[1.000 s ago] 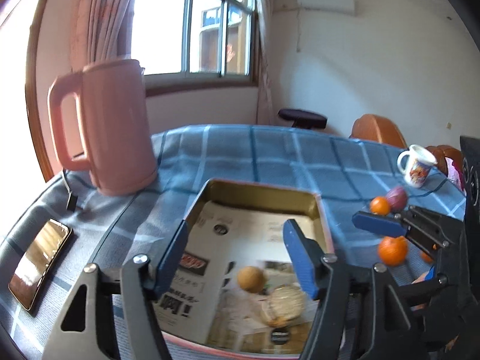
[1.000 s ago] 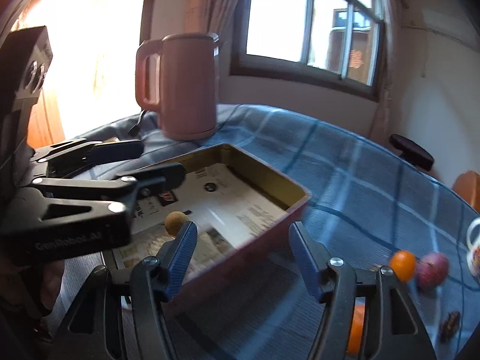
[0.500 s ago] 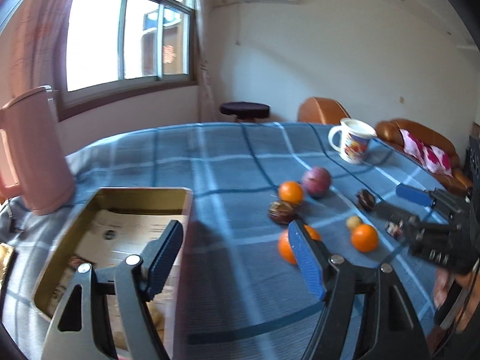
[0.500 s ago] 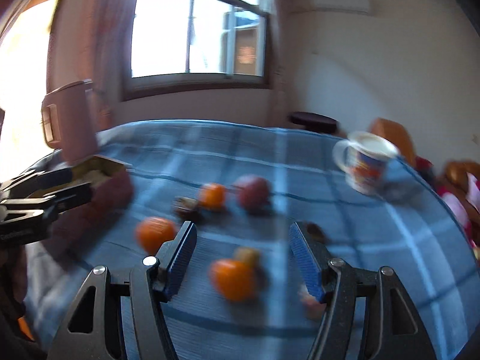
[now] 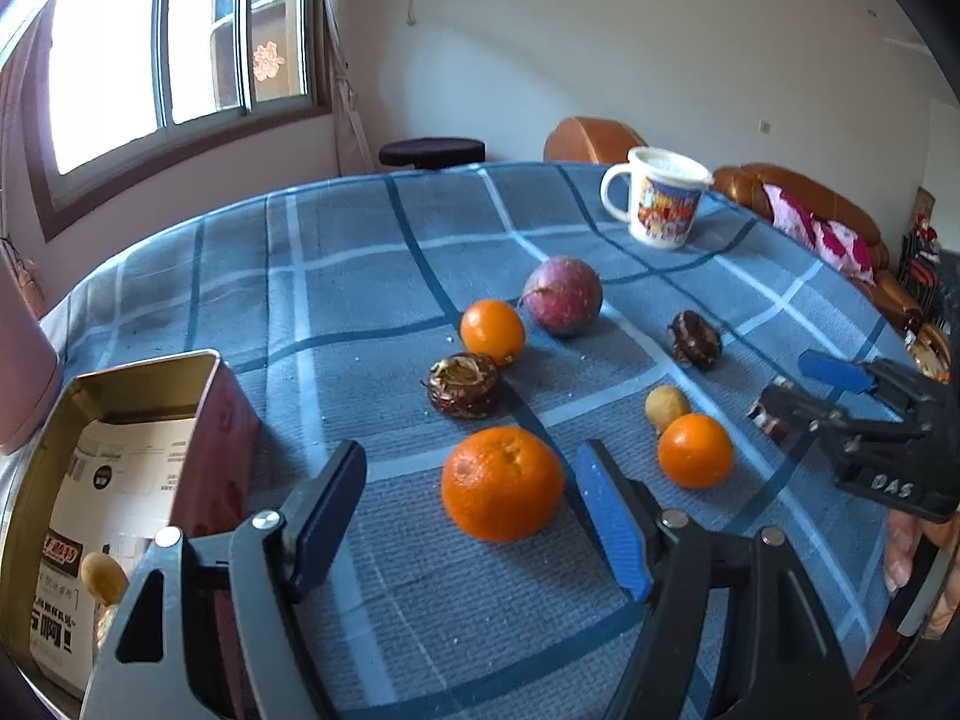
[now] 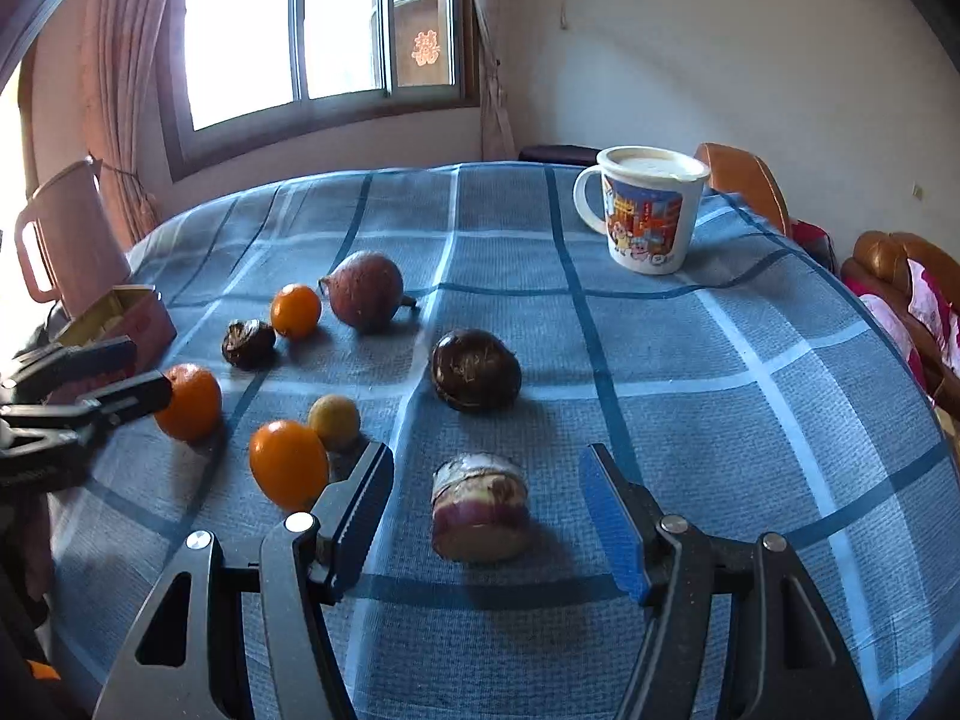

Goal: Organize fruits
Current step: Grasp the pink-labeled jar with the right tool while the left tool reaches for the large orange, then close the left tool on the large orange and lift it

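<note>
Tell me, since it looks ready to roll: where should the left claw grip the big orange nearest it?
Grip the big orange across its widest middle, coming from the near side, where the left claw already stands open. It is round, sits free on the tablecloth, with bare cloth either side for the fingers.

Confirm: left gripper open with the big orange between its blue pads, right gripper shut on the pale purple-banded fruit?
Not quite. The right gripper is open too: in the right wrist view its pads stand clear of the pale purple-banded fruit. The left gripper and big orange are as stated.

mug (image 6: 645, 216) upright, far side of checked tablecloth (image 6: 690, 360) | pink kettle (image 6: 66, 246) left, below window (image 6: 318, 24)
</note>
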Motion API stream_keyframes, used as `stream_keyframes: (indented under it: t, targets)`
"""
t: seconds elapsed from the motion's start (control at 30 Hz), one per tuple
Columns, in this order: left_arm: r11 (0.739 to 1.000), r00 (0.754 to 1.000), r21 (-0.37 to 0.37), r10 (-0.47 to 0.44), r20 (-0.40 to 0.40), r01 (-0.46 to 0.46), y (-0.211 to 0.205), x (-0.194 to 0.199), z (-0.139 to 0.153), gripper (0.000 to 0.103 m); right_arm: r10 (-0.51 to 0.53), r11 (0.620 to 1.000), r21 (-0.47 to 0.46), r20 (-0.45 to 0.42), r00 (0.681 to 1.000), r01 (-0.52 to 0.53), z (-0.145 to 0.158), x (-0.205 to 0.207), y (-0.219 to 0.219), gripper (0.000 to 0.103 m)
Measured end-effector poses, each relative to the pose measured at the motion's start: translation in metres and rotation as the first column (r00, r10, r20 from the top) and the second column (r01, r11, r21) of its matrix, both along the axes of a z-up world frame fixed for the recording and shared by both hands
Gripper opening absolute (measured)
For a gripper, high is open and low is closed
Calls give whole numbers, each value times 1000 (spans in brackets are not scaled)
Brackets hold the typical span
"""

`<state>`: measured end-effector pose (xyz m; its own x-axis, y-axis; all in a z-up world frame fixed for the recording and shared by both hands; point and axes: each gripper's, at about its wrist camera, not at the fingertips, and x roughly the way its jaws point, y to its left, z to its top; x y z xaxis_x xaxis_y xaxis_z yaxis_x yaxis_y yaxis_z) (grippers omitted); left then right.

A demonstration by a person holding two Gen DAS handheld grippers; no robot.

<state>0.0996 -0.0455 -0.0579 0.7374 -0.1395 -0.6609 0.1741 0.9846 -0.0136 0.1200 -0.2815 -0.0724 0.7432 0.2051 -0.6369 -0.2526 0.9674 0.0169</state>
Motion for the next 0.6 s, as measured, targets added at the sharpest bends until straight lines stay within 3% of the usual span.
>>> stream_keyframes:
  t: [0.1,0.2,0.43,0.5,0.57,0.6]
  targets:
    - [1000,999,-10,-22,-47,22,-3,8,-5,75,15,999,29,-40,999,-14,-3,5,-4,64]
    - [999,997,-15,-29,-76,28,-4,13,-9,75,33,998,53,-102,994,-28,-9,13,-5,50]
    - [997,983,-54,-56,-172,48,-5,29,-22,73,74,997,38,-158,985,-69,-17,20,2,47]
    - [997,982,-68,-59,-181,48,-4,30,-23,68,75,997,31,-158,985,-70,-16,20,3,43]
    - [995,982,-84,-65,-175,51,-3,29,-22,51,72,997,28,-155,985,-68,-16,20,3,37]
    - [994,982,-90,-74,-174,59,-3,29,-21,51,78,997,31,-153,985,-75,-16,20,3,37]
